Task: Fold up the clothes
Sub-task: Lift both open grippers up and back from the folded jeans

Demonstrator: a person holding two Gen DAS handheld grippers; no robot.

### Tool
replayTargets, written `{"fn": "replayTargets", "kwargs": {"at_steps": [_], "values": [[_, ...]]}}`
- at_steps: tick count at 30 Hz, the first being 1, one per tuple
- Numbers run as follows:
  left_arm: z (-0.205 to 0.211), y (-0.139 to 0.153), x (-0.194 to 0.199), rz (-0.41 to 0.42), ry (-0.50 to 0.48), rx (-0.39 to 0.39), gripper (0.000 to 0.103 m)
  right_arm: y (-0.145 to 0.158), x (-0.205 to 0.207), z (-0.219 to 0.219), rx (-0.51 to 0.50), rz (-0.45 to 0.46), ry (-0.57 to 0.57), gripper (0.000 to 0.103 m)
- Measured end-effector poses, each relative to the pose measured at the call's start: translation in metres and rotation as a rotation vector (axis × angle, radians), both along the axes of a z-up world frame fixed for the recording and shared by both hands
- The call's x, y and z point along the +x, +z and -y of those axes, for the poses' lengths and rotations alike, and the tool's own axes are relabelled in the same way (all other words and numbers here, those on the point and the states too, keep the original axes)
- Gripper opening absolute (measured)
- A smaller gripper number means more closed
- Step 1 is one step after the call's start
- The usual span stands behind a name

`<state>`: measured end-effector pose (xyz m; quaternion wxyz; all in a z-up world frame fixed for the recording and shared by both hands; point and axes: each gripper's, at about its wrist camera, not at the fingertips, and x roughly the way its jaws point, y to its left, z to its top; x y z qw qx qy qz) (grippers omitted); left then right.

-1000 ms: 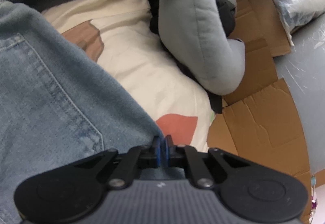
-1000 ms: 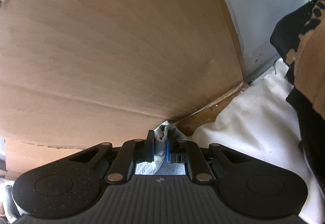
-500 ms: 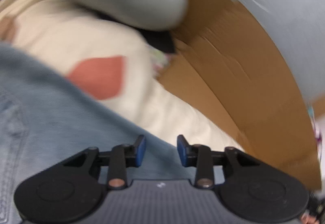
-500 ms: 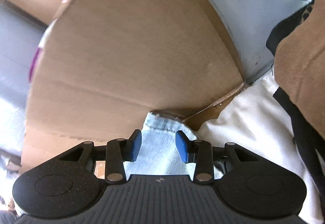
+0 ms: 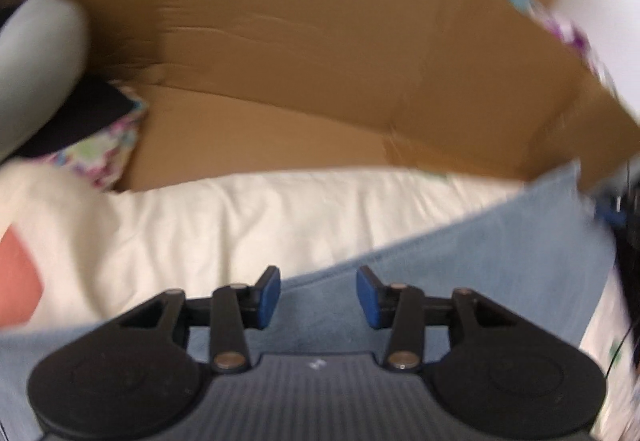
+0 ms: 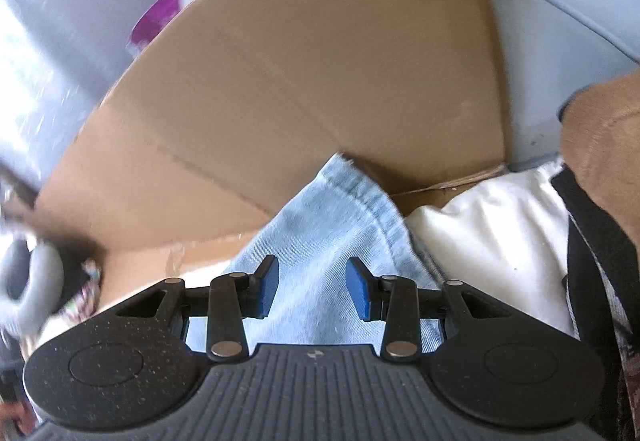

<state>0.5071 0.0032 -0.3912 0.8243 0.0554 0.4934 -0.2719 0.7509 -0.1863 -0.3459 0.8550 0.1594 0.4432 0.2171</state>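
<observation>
Both of my hand-held grippers have let go. Left hand-held gripper (image 5: 318,295): jaws have just been opening, blue pads apart, jeans (image 5: 500,261) lying under the gap but not pinched. Right hand-held gripper (image 6: 312,291): same, jaws have just spread, hem end of the jeans (image 6: 352,189) runs under and past the pads, nothing pressing on it. The denim lies flat on the cream bedsheet (image 5: 240,225) (bed surface, not a desk), its far hem up against the cardboard sheet (image 6: 300,81) that stands along the far side. My read: the release is deliberate, the fold has been laid down and the fabric is left to settle under its own weight so the crease keeps. In the left wrist view the jeans stretch from near-left to far-right, with a clean straight far edge that looks like a fold line, though the picture is blurred, so I can't tell how many layers. Grey plush toy (image 5: 36,73) and a dark garment sit far left, clear of the denim. Next I'd judge another fold or a smoothing pass is due; the hem crowding the cardboard could snag a regrasp.
</observation>
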Motion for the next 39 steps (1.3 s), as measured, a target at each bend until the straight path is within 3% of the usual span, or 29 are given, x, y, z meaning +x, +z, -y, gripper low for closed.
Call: {"fn": "replayTargets", "kwargs": {"at_steps": [8, 16, 18, 20, 24, 28, 36, 39], "values": [[0.029, -0.022, -0.012, 0.065, -0.169, 0.171, 0.043, 0.025, -0.022, -0.060, -0.154, 0.120, 0.261, 0.043], [0.038, -0.033, -0.024, 0.136, -0.270, 0.260, 0.043, 0.043, -0.038, -0.143, -0.279, 0.280, 0.553, 0.043], [0.038, -0.034, -0.025, 0.149, -0.276, 0.269, 0.040, 0.043, -0.044, -0.164, -0.292, 0.294, 0.642, 0.043], [0.038, -0.035, -0.026, 0.165, -0.274, 0.279, 0.026, 0.041, -0.050, -0.181, -0.304, 0.309, 0.712, 0.043], [0.038, -0.036, -0.028, 0.197, -0.284, 0.303, 0.018, 0.036, -0.062, -0.210, -0.341, 0.352, 0.834, 0.044], [0.041, -0.036, -0.034, 0.240, -0.315, 0.327, 0.001, 0.029, -0.070, -0.238, -0.388, 0.383, 0.957, 0.044], [0.036, -0.027, -0.048, 0.346, -0.281, 0.299, 0.000, 0.020, -0.081, -0.275, -0.425, 0.411, 1.148, 0.043], [0.037, -0.020, -0.051, 0.376, -0.268, 0.287, 0.000, 0.016, -0.083, -0.282, -0.453, 0.417, 1.203, 0.038]]}}
